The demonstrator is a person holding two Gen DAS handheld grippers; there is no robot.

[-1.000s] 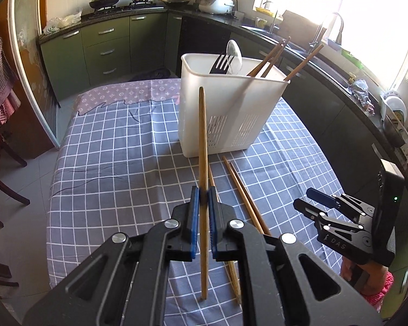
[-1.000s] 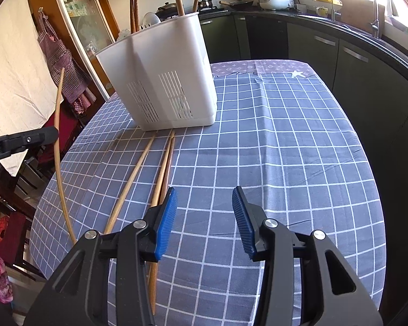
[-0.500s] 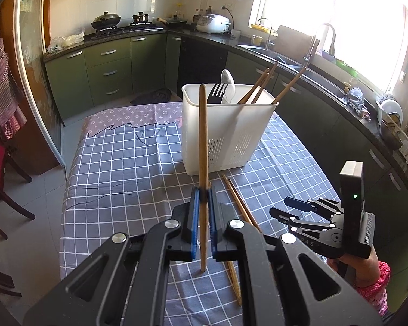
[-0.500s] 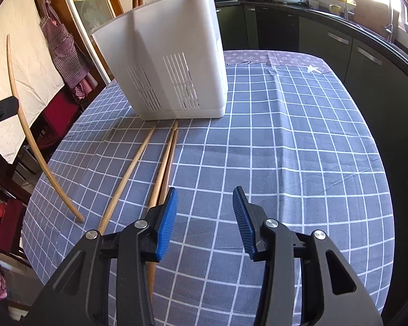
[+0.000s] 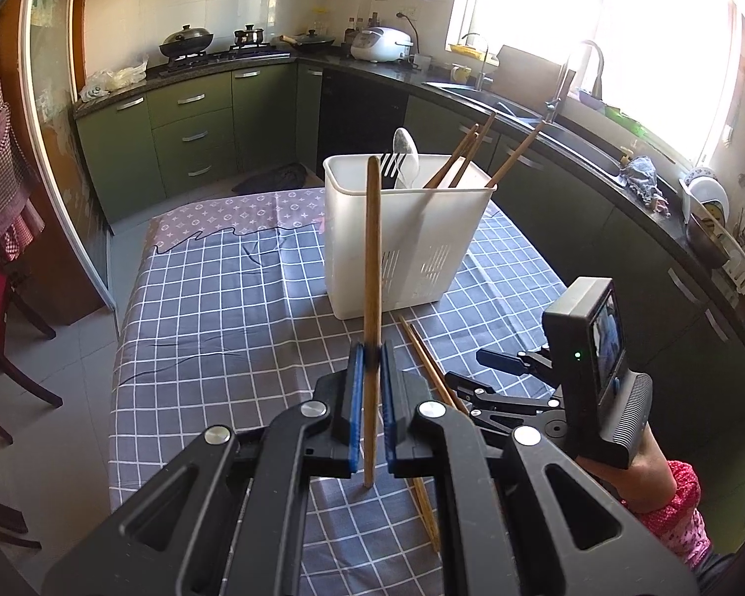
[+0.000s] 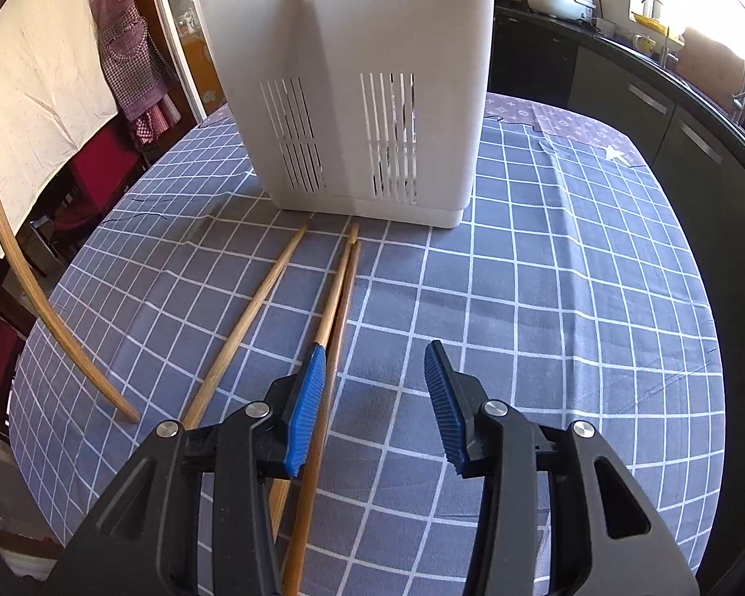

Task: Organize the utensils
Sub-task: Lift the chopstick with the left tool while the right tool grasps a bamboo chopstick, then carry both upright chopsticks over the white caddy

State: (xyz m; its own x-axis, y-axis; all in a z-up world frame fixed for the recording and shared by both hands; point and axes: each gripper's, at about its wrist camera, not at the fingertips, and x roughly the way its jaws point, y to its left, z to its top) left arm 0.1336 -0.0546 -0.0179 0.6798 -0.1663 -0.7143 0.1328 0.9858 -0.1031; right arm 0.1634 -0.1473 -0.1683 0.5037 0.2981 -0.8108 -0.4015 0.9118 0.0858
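My left gripper [image 5: 370,350] is shut on a long wooden chopstick [image 5: 372,248], held nearly upright above the table in front of the white slotted utensil holder [image 5: 402,248]. A black fork, a white spoon and several chopsticks stand in the holder. In the right wrist view the held chopstick [image 6: 30,288] hangs at the far left. Three more chopsticks [image 6: 335,298] lie on the cloth in front of the holder [image 6: 352,99]. My right gripper [image 6: 375,377] is open and empty low over them, its left pad above the nearest pair. It shows as the right gripper [image 5: 477,370] in the left wrist view.
A grey-blue checked cloth [image 5: 223,323] covers the table; its edges fall away on the left and the near side. Dark wooden chairs [image 5: 5,347] stand to the left. Green kitchen cabinets [image 5: 188,134] and a counter with a sink run behind and to the right.
My right gripper has moved forward toward the holder and lower over the lying chopsticks. My left gripper has risen a little with its chopstick, still shut on it.
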